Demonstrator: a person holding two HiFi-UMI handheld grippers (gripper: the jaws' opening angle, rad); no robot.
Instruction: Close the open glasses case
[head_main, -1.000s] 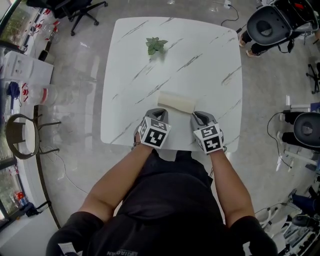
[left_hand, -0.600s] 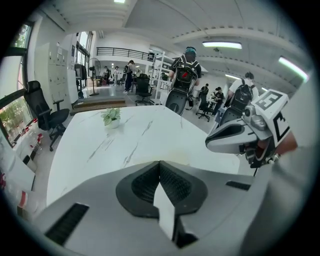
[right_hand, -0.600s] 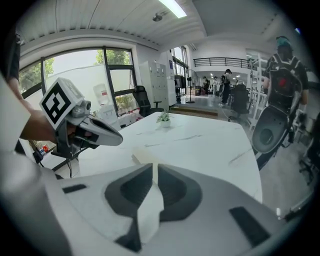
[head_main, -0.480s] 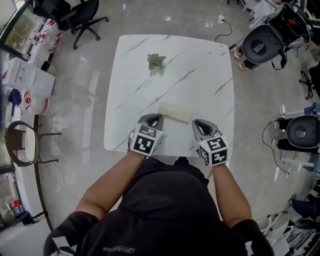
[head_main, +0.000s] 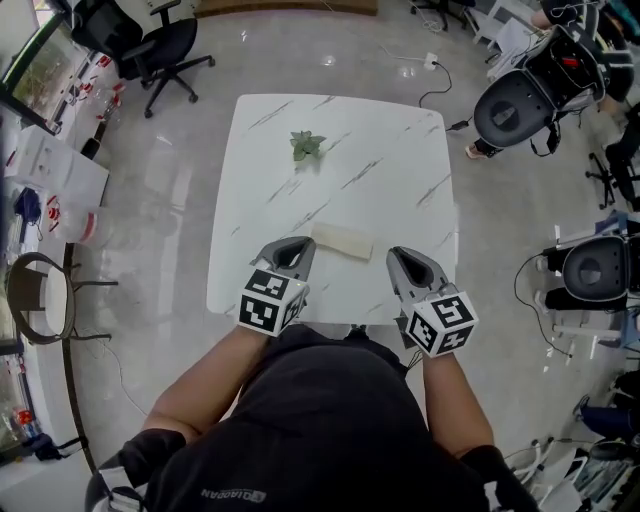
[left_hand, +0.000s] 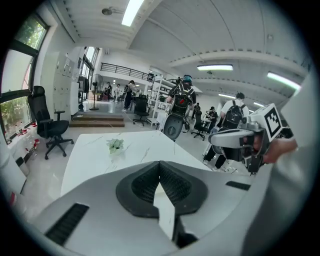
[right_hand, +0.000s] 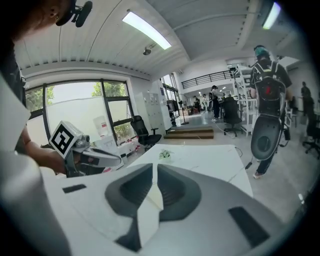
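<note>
Case (head_main: 342, 241) on table (head_main: 400, 170) looks shut, task prob done. L gripper (head_main: 302, 245) & R gripper (head_main: 398, 256) near it, jaws together, empty

Left tool (left_hand: 160, 167), jaws together, points across a white marble table (left_hand: 90, 160) bearing a small plant (left_hand: 115, 145).

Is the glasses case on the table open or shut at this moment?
Apparently shut: the glasses case lies as one flat cream block, and no raised lid is visible. The seam is too small to confirm.
</note>
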